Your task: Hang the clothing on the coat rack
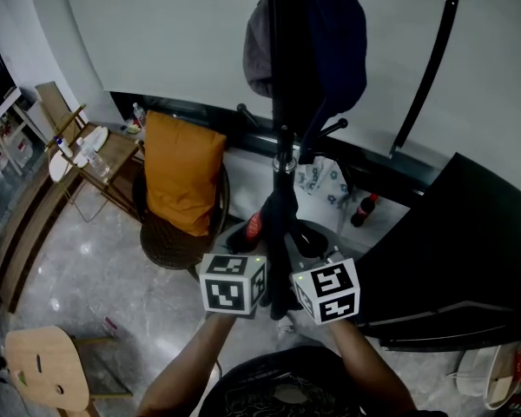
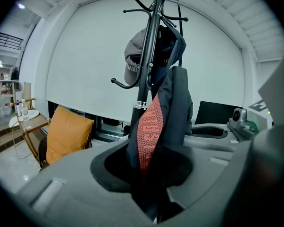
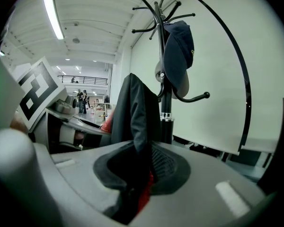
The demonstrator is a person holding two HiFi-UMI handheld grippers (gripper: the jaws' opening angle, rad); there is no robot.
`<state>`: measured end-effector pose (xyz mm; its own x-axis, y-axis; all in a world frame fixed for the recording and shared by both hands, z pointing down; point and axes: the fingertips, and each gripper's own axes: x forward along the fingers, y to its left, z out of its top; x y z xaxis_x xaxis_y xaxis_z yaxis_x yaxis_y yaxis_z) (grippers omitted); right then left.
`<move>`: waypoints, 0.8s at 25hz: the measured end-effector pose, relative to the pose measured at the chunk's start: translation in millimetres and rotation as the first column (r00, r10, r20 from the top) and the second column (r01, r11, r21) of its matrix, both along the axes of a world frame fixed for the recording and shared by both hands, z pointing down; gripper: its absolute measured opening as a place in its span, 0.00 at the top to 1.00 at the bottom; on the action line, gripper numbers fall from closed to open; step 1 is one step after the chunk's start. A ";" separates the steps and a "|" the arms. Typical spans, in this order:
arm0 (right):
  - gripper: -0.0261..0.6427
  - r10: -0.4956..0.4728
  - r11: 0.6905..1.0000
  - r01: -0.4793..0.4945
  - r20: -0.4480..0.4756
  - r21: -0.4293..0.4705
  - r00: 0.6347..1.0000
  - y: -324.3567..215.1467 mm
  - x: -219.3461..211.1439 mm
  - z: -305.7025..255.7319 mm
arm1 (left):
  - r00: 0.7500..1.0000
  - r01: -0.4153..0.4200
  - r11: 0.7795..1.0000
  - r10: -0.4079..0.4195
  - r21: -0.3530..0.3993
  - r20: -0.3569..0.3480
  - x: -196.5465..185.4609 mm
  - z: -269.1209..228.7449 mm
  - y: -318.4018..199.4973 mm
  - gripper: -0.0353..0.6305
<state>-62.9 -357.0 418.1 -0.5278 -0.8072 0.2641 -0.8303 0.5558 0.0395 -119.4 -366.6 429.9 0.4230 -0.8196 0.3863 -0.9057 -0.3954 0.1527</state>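
Black coat rack (image 1: pixel 282 102) fills the middle, its pole running up to the hooks. The dark garment (image 2: pixel 175 108), with a red knit strip, lies up against that pole above the two tools. Whether its top has caught a lower hook I cannot tell. A grey cap (image 1: pixel 259 50) and a navy cap (image 1: pixel 339 50) hang near the rack's top. The right tool (image 3: pixel 137 193) pinches the garment's cloth tight. The left tool (image 2: pixel 154 193) has its jaws apart, with cloth lying loose between them. The hanging looks nearly done; what seems left is checking the catch and freeing the right grip.
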 end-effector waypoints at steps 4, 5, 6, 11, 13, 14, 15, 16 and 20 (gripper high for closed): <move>0.87 0.001 1.000 -0.001 0.003 -0.001 1.000 5.7 1.8 -1.8 | 1.000 0.006 1.000 -0.006 0.008 -0.004 -0.1 -3.0 5.8 0.81; 0.87 0.002 1.000 -0.002 0.004 0.000 1.000 7.1 2.7 -2.3 | 1.000 0.006 1.000 -0.006 0.009 -0.004 0.4 -3.4 7.1 0.81; 0.87 0.003 1.000 -0.003 0.006 0.002 1.000 8.8 3.6 -3.0 | 1.000 0.006 1.000 -0.006 0.009 -0.004 0.9 -3.7 8.6 0.81; 0.86 0.007 1.000 -0.007 0.013 0.004 1.000 18.4 6.4 -6.5 | 1.000 0.003 1.000 -0.003 0.013 -0.003 1.9 -6.7 18.6 0.80; 0.86 0.008 1.000 -0.008 0.013 0.005 1.000 21.5 7.0 -7.8 | 1.000 0.003 1.000 -0.003 0.015 -0.002 2.0 -8.2 22.4 0.79; 0.86 0.009 1.000 -0.009 0.012 0.006 1.000 22.9 7.2 -8.4 | 1.000 0.004 1.000 -0.004 0.017 -0.001 1.8 -9.1 24.1 0.79; 0.86 0.010 1.000 -0.010 0.012 0.006 1.000 24.3 7.4 -8.8 | 1.000 0.004 1.000 -0.004 0.019 0.000 1.4 -10.0 25.9 0.79; 0.86 0.012 1.000 -0.012 0.013 0.005 1.000 25.8 7.6 -9.2 | 1.000 0.004 1.000 -0.004 0.022 0.002 1.0 -10.8 27.6 0.79; 0.85 0.020 1.000 -0.021 0.033 0.019 0.999 33.2 9.2 -14.1 | 1.000 0.006 1.000 -0.006 0.027 -0.002 -1.6 -12.1 34.2 0.78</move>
